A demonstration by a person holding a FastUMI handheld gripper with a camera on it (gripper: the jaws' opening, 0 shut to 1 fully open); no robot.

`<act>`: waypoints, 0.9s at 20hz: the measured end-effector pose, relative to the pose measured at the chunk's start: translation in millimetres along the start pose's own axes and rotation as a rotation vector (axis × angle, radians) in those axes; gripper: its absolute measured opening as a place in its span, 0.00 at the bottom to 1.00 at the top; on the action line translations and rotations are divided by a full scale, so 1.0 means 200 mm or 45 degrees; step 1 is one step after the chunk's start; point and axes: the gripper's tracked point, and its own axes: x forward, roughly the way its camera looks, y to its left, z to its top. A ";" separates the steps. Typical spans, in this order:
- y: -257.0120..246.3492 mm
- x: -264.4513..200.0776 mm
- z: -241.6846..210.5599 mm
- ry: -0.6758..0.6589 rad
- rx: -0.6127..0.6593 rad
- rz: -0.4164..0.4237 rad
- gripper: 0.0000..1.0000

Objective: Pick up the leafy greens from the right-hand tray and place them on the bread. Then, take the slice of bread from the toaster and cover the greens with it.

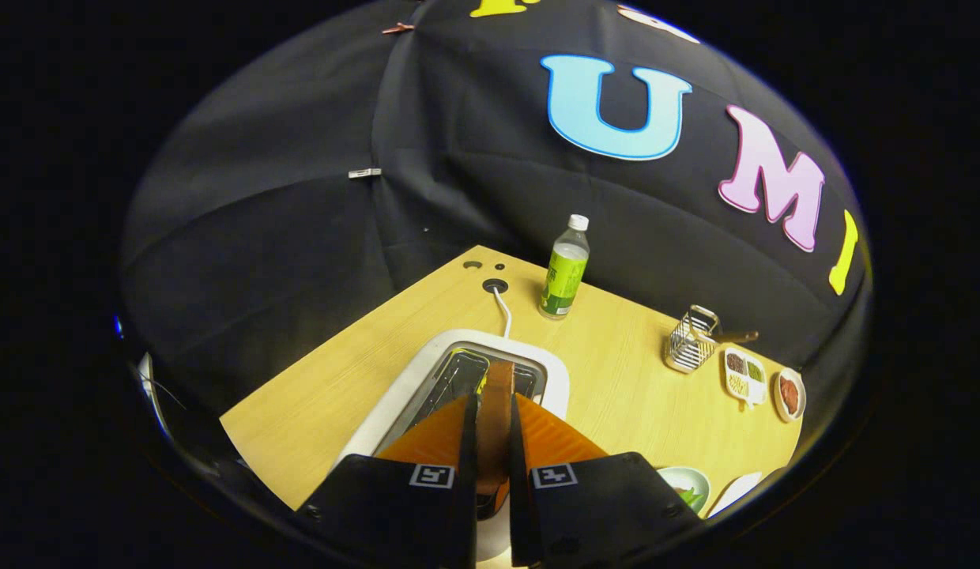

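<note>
I look down on a white toaster [415, 378] on the wooden table. A brown slice of bread [498, 383] stands on edge in its slot. My gripper [494, 405] is right over the slot, and both fingers [446, 438] press on the slice's two faces, so it is shut on the bread. The slice's lower part is hidden between the fingers. To the right of the fingers, a pale green dish [684, 478] holds leafy greens [690, 496].
A green-labelled bottle [565, 270] stands beyond the toaster, near a cable [503, 310] that runs to a table hole. Farther right are a wire basket [691, 340], a divided dish [744, 375], a small plate with something red [790, 393] and a white plate's edge [735, 490].
</note>
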 end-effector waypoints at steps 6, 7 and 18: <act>-0.01 0.00 0.02 0.019 0.020 0.045 0.15; 0.00 -0.02 0.02 0.017 0.032 0.057 0.14; -0.07 -0.32 0.33 -0.132 0.155 0.104 0.13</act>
